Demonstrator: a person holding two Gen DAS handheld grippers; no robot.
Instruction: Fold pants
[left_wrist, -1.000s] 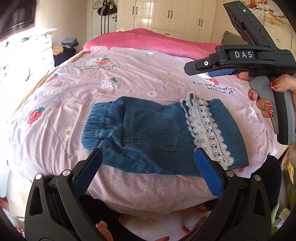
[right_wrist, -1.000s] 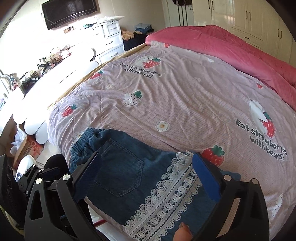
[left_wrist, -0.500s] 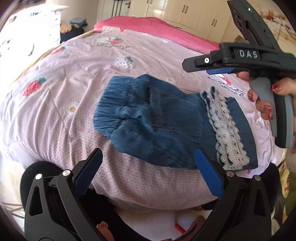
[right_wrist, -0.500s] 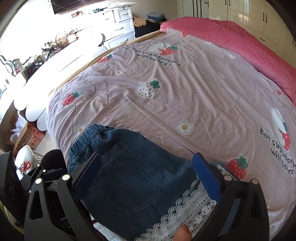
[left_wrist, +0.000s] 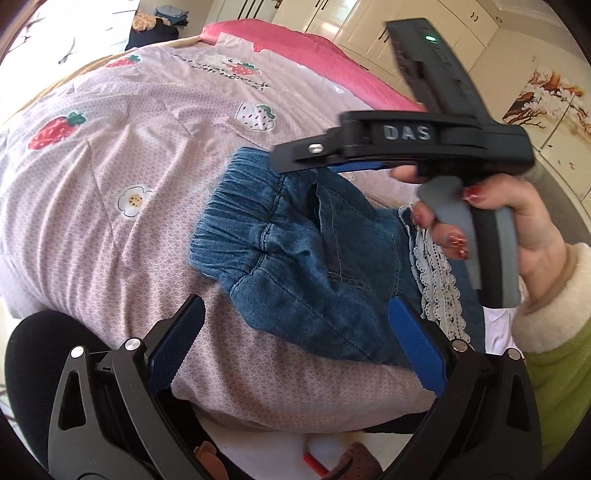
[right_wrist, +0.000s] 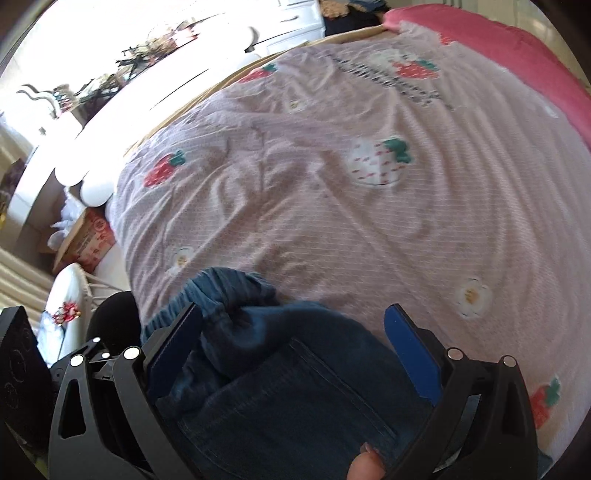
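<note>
Folded blue denim pants (left_wrist: 295, 251) with a white lace trim (left_wrist: 436, 280) lie near the front edge of the bed. Their gathered waistband (left_wrist: 236, 221) points left. My left gripper (left_wrist: 295, 332) is open just short of the pants' near edge, nothing between its fingers. A hand with red nails holds my right gripper (left_wrist: 295, 162) low over the far side of the waistband. In the right wrist view that gripper (right_wrist: 295, 347) is open, and the pants (right_wrist: 295, 398) and bunched waistband (right_wrist: 221, 295) lie between its fingers. Whether the pads touch the cloth is unclear.
The pants rest on a pink strawberry bedspread (left_wrist: 110, 147) that rounds off at the near edge. A darker pink blanket (left_wrist: 295, 48) lies at the head, with cream wardrobes (left_wrist: 406, 22) behind. A white dresser (right_wrist: 295, 22) and a cardboard box (right_wrist: 88, 236) stand left of the bed.
Both grippers have moved left toward the waistband end and closer to the pants. The right one has swung across and down over the waistband. Both stay open.
</note>
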